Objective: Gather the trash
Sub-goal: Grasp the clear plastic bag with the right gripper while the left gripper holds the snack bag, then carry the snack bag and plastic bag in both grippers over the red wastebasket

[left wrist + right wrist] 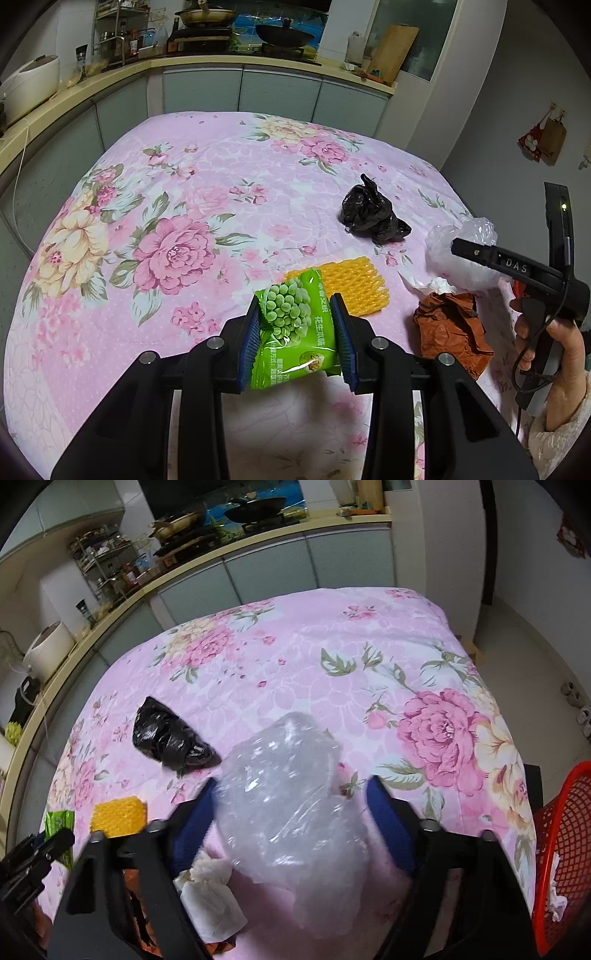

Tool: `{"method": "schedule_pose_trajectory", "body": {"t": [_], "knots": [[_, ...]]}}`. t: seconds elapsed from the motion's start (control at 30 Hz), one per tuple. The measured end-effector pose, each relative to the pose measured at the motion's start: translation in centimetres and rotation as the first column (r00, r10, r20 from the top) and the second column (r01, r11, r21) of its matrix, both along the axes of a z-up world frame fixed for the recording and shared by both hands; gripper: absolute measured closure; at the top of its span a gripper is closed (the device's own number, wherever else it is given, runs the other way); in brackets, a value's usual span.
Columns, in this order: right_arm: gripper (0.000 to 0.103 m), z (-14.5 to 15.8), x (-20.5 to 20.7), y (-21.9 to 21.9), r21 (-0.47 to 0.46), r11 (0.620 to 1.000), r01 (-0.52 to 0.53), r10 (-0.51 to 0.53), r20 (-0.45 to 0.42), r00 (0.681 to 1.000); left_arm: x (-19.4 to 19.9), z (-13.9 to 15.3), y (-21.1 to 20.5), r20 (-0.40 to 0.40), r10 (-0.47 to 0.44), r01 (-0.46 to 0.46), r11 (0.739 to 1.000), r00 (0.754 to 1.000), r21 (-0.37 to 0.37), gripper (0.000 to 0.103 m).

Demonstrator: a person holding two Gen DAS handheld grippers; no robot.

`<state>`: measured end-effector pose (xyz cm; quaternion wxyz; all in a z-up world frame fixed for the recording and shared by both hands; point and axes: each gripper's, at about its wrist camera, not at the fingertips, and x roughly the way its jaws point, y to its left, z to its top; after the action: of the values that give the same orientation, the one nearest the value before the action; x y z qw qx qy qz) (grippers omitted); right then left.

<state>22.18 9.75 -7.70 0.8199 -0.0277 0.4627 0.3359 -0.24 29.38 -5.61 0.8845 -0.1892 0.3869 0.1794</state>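
Two grippers (298, 325), one wrapper (295, 332) each.

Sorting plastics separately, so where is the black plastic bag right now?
The black plastic bag lies crumpled on the floral cloth, beyond the yellow foam net and left of the clear plastic wrap.

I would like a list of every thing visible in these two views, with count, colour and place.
snack packet: one, green, between the left gripper's pads
foam net: one, yellow, on the cloth behind the packet
plastic bag: one, black, crumpled, mid-table
clear plastic wrap: one, transparent, between the right gripper's fingers
paper: one, brown, crumpled, near table edge
tissue: one, white, beside the brown paper
basket: one, red mesh, right of table
tablecloth: one, pink floral
left gripper: black, blue pads, clamped on packet
right gripper: black, blue pads
hand: one, holding the right gripper
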Motion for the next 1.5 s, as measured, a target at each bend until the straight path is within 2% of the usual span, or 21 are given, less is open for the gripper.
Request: {"method": "schedule_pose_trajectory", "body": {"t": [0.13, 0.23, 0.57, 0.8, 1.17, 1.5], "knots": [[0.051, 0.1, -0.2, -0.5, -0.002, 1.000, -0.004, 0.004, 0.006, 1.000, 0.0, 0.0, 0.0, -0.001, 0.002, -0.002, 1.000, 1.000, 0.001, 0.068], [0.052, 0.5, -0.4, -1.3, 0.009, 1.000, 0.005, -0.005, 0.019, 1.000, 0.1, 0.0, 0.0, -0.001, 0.005, -0.005, 1.000, 1.000, 0.003, 0.068], [0.053, 4.6, -2.4, -5.0, 0.082, 0.996, 0.022, -0.031, 0.120, 0.992, 0.3, 1.4, -1.3, 0.024, 0.007, -0.008, 1.000, 1.000, 0.029, 0.068], [0.053, 7.2, -4.6, -6.9, 0.124, 0.992, 0.010, -0.032, 0.182, 0.983, 0.9, 3.5, -2.8, 0.055, 0.002, -0.006, 0.997, 0.998, 0.081, 0.068], [0.053, 10.1, -6.7, -9.2, 0.177, 0.984, 0.004, -0.048, 0.248, 0.968, 2.3, 6.7, -6.3, 0.092, -0.053, 0.035, 0.981, 0.994, 0.190, 0.068], [0.053, 11.4, -6.7, -11.1, 0.202, 0.979, 0.021, -0.074, 0.260, 0.963, 4.1, 8.2, -8.6, 0.103, -0.105, 0.079, 0.969, 0.989, 0.232, 0.068]]}}
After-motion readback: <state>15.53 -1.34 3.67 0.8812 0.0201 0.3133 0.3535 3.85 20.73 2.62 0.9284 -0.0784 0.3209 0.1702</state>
